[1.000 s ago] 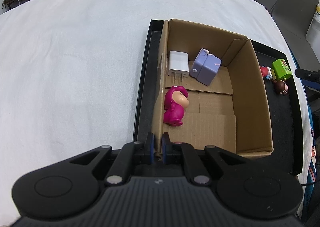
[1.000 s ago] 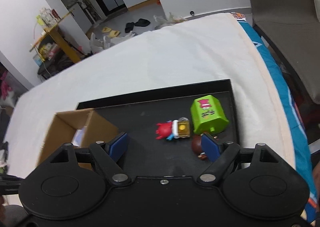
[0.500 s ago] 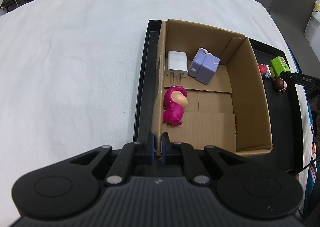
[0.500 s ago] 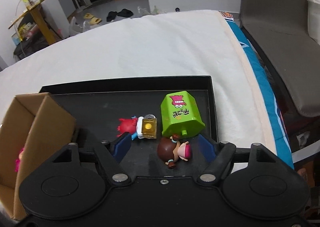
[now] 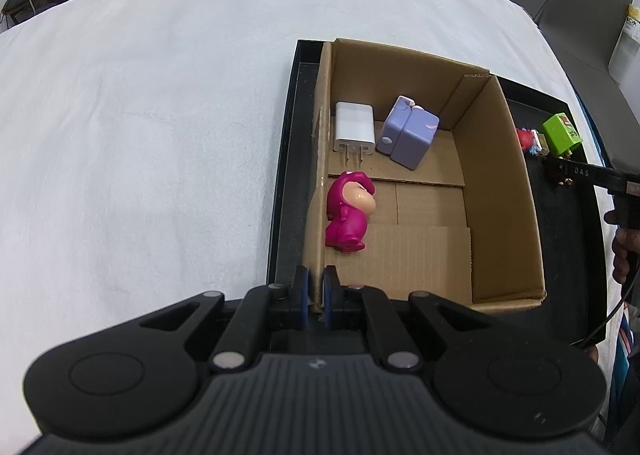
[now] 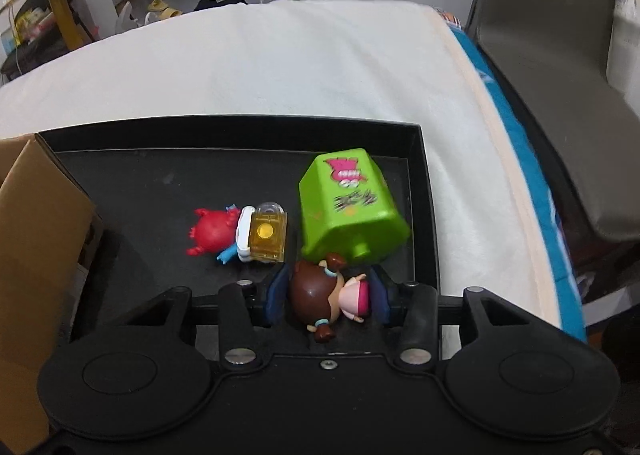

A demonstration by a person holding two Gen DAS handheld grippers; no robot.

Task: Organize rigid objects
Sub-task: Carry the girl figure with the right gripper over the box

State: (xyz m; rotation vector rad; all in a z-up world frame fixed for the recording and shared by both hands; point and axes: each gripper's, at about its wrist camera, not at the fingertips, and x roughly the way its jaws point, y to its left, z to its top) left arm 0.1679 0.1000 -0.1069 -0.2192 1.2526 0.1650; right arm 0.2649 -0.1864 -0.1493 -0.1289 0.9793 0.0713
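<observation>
My left gripper [image 5: 315, 297] is shut on the near left wall of a cardboard box [image 5: 496, 191] that stands in a black tray [image 5: 286, 175]. In the box lie a white charger [image 5: 354, 131], a lilac cube [image 5: 410, 133] and a pink figure [image 5: 349, 211]. My right gripper [image 6: 328, 293] is open, its blue pads either side of a brown-haired doll [image 6: 320, 295] lying on the tray [image 6: 160, 195]. Just beyond lie a green block [image 6: 352, 203] and a red figure with a yellow clear block [image 6: 240, 231].
The tray sits on a white cloth-covered table [image 5: 140, 115]. The table's right edge with blue trim [image 6: 520, 175] is close to the tray, and a grey chair [image 6: 560, 75] stands beyond it. The box wall [image 6: 36, 255] is to the left of my right gripper.
My right gripper has moved forward and down, so the brown-haired doll now lies between its pads, and the pads have narrowed around it. The left gripper has held still on the box wall.
</observation>
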